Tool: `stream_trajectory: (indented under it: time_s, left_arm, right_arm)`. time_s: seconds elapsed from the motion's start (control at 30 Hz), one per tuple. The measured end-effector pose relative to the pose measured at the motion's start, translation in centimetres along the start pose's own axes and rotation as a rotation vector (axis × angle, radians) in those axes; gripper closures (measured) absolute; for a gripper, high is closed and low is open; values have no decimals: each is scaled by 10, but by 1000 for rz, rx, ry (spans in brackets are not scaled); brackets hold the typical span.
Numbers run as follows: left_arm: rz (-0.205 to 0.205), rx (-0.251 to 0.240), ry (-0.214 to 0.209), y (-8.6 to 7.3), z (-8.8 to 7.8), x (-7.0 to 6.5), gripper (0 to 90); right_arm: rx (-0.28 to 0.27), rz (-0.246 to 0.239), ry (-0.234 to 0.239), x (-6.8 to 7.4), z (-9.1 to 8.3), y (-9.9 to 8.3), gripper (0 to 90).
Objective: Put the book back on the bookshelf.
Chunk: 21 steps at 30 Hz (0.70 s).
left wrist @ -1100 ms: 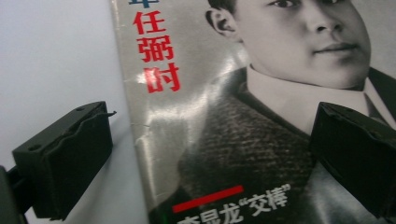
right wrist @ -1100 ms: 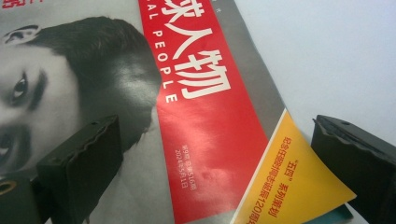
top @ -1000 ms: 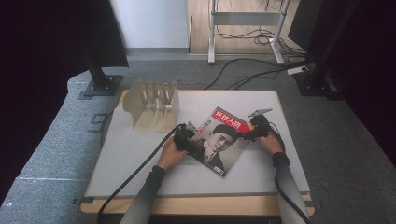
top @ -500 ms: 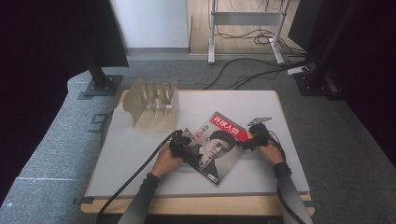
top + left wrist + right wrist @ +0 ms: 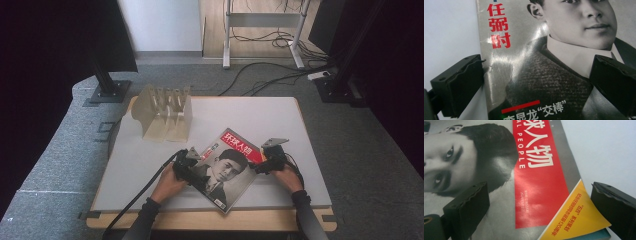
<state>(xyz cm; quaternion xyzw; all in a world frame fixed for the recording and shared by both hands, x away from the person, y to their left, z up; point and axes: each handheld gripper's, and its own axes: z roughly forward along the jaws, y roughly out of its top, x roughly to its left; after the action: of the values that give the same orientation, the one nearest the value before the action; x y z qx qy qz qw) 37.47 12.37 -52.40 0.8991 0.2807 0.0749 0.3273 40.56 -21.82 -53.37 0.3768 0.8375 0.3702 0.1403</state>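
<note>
Magazine (image 5: 231, 167) lay flat on the table (image 5: 280, 115), lower centre of the high view, turned at an angle, one corner near the front edge. My left gripper (image 5: 189, 167) sat at its left edge, my right gripper (image 5: 261, 167) at its right corner. Both had their jaws spread wide, nothing clamped: in the left gripper view the magazine (image 5: 544, 62) edge ran between the jaws, one jaw over bare table; in the right gripper view the yellow corner of the magazine (image 5: 534, 182) sat between them.

Handling guess: thin, light, floppy, glossy cover with glare, so slippery and it'll sag if lifted from one side. The free corner looked slightly lifted at lower right of the right gripper view, which is probably the easiest place to get a jaw under. A two-point pinch at opposite edges seemed safest; the cover creases easily.

Readable: red banner with white "人物" and "AL PEOPLE"; red "任弼时"; "交棒" in white; yellow triangle with small print, partly legible.

Slotted wooden rack (image 5: 165, 112) stood upper left of the table, well apart.
</note>
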Motion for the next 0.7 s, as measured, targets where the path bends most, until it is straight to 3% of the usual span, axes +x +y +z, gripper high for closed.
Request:
stream_trajectory:
  time_s: [0.2,0.3,0.37,0.53,0.7]
  left_arm:
    - [-4,-15,4,-14,-10,-10,0]
    - [-8,-26,6,-17,-11,-12,0]
    - [-8,-38,5,-20,-11,-13,0]
    - [-9,-34,6,-21,-13,-14,0]
    - [-12,-34,14,-23,-15,-19,0]
  right_arm:
    - [-7,-7,2,21,-7,-8,23]
    - [-8,-20,-4,25,-9,-10,23]
    - [-3,-46,-25,30,-13,-11,33]
    - [-5,-56,-80,36,-30,-19,52]
    - [6,-26,-70,39,-42,-36,23]
